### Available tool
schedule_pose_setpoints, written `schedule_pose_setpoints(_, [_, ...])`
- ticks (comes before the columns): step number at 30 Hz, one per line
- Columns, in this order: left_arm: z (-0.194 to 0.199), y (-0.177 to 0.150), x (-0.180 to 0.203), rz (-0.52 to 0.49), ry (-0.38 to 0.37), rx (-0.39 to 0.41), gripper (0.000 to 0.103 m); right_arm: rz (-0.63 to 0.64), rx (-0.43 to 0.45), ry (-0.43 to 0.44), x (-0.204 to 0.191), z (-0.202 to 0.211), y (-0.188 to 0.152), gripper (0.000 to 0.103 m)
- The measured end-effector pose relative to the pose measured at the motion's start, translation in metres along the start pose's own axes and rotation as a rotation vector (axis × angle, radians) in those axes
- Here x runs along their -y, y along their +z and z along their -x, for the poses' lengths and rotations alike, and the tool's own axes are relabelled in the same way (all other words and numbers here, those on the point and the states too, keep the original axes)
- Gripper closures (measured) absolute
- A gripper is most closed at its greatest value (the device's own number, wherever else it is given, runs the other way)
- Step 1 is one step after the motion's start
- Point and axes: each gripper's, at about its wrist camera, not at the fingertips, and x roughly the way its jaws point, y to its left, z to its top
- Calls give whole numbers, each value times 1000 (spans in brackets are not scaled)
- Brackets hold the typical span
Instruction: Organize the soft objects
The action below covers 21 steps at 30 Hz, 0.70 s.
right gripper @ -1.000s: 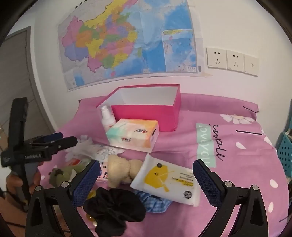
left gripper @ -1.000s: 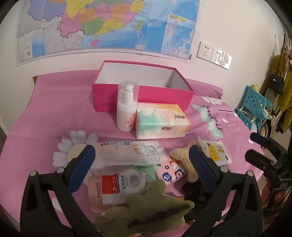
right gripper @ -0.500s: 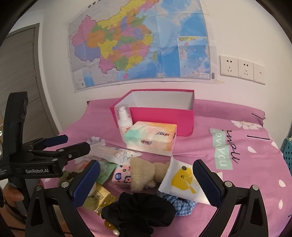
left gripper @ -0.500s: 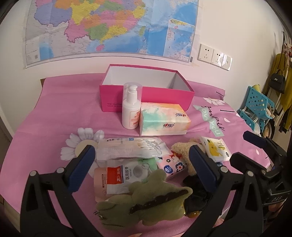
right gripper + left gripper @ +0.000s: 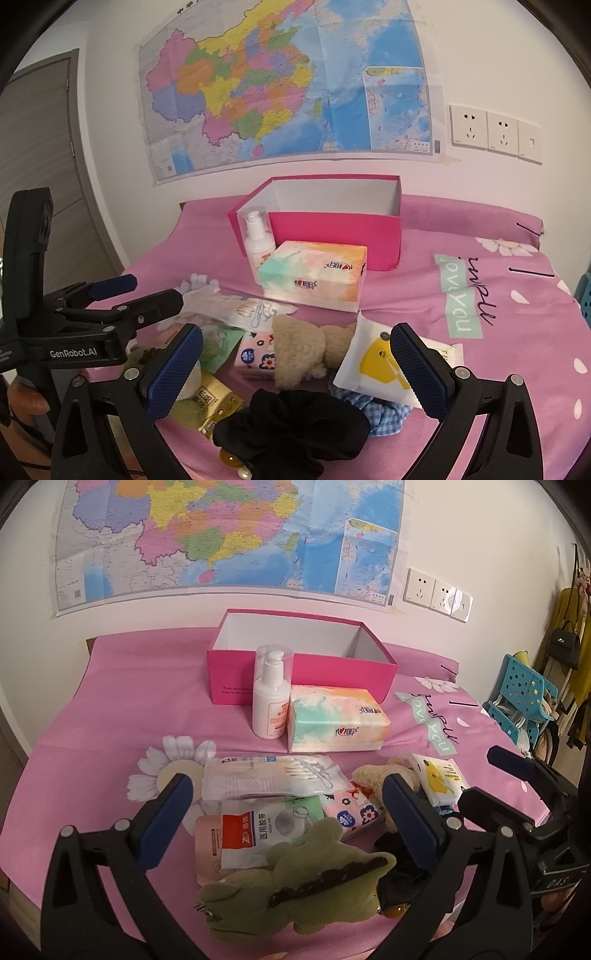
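Pink box [image 5: 301,675] stands open at the back of our table, its white inside bare as far as we see. Our left gripper [image 5: 284,799] and right gripper [image 5: 295,363] gape wide, holding nothing, above the green plush [image 5: 295,890] and black scrunchie [image 5: 291,428].

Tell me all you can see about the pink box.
The pink box is an open rectangular cardboard-looking box, no lid, white inside, and no contents show. Small dark print marks its front wall. It stands upright at the back of the pink sheet, near the wall. The bottle and tissue pack stand before it; whether they touch is unclear.
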Motion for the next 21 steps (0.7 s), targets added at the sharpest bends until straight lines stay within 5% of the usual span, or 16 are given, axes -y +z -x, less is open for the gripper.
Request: schedule_pose_setpoints(21, [0, 0, -4, 1, 13, -3, 1, -6, -8, 13, -5, -6, -3, 0])
